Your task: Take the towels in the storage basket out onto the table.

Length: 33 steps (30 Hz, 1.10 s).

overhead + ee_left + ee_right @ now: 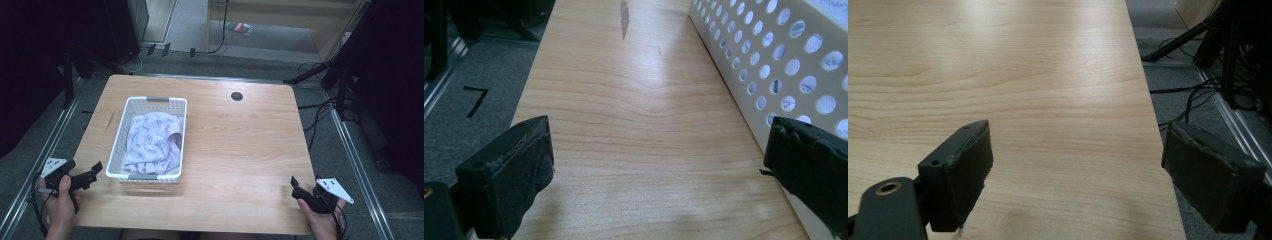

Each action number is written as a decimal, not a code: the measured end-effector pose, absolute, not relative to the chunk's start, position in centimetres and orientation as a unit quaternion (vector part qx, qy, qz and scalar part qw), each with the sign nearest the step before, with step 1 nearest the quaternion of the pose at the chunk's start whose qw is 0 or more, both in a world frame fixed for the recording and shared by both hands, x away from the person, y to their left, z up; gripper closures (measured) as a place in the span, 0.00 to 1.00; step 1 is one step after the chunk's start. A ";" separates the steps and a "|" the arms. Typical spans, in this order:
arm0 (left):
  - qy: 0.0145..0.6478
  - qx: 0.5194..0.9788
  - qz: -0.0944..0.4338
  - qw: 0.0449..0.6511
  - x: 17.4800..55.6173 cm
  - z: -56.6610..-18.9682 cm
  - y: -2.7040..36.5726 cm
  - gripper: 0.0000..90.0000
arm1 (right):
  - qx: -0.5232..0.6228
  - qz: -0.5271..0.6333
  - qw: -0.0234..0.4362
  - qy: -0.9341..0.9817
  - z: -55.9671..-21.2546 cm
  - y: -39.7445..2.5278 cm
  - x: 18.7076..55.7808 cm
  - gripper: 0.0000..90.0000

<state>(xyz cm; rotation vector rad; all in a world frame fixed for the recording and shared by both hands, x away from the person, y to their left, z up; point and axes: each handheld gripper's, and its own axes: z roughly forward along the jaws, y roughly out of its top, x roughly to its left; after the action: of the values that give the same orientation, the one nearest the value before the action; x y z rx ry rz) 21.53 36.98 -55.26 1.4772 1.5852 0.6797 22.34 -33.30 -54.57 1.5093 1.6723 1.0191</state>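
A white perforated basket [116, 145] stands on the left half of the wooden table [240, 140], and a pale printed cloth [152, 137] lies bunched inside it. My left gripper [95, 170] rests at the table's near left corner, just left of the basket, open with nothing between its jaws. In the left gripper view, the basket wall [774, 55] runs along the right, close to the right jaw. My right gripper [295, 186] sits at the near right corner, open and empty. In the right gripper view, its jaws span the table's right edge [1148, 100].
A round cable hole [236, 96] sits near the table's far edge. Metal rails [45, 150] run along both sides of the table. Cables and stand legs [320, 75] lie on the floor to the right. A dark scuff [624, 17] marks the wood left of the basket.
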 end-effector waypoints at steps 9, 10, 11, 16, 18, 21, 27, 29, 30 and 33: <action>0.634 0.577 0.276 0.434 21.1 -54.9 37.5 0.00 | 0.584 0.386 0.327 0.635 -54.6 -33.3 22.4 0.15; 0.635 0.575 0.278 0.435 21.1 -54.8 37.6 0.00 | 0.585 0.385 0.326 0.635 -54.6 -33.3 22.4 0.15; 0.637 0.572 0.278 0.436 21.0 -54.7 37.6 0.00 | 0.585 0.384 0.326 0.636 -54.6 -33.3 22.5 0.15; 0.635 0.558 0.281 0.453 20.8 -53.5 38.2 0.00 | 0.585 0.382 0.324 0.637 -54.6 -33.3 22.5 0.15; 0.632 0.557 0.291 0.453 20.6 -52.9 38.2 0.00 | 0.585 0.382 0.324 0.637 -54.6 -33.3 22.5 0.15; 0.624 0.557 0.303 0.457 20.3 -52.0 38.3 0.00 | 0.585 0.380 0.325 0.638 -54.6 -33.2 22.5 0.15; 0.617 0.554 0.317 0.460 20.0 -50.8 38.3 0.00 | 0.586 0.378 0.327 0.638 -54.6 -33.2 22.5 0.15; 0.616 0.553 0.320 0.460 20.0 -50.5 38.2 0.00 | 0.585 0.378 0.328 0.639 -54.6 -33.2 22.5 0.14; 0.615 0.553 0.321 0.461 19.9 -50.4 38.2 0.00 | 0.584 0.377 0.329 0.639 -54.6 -33.1 22.5 0.13; 0.613 0.552 0.321 0.466 19.9 -49.9 38.2 0.00 | 0.580 0.375 0.330 0.643 -54.7 -33.1 22.6 0.09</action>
<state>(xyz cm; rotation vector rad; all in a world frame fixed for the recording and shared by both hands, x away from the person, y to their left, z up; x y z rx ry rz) 19.86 38.17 -49.91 1.3554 1.5045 0.7885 22.60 -33.08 -54.66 1.5182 1.6826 0.9796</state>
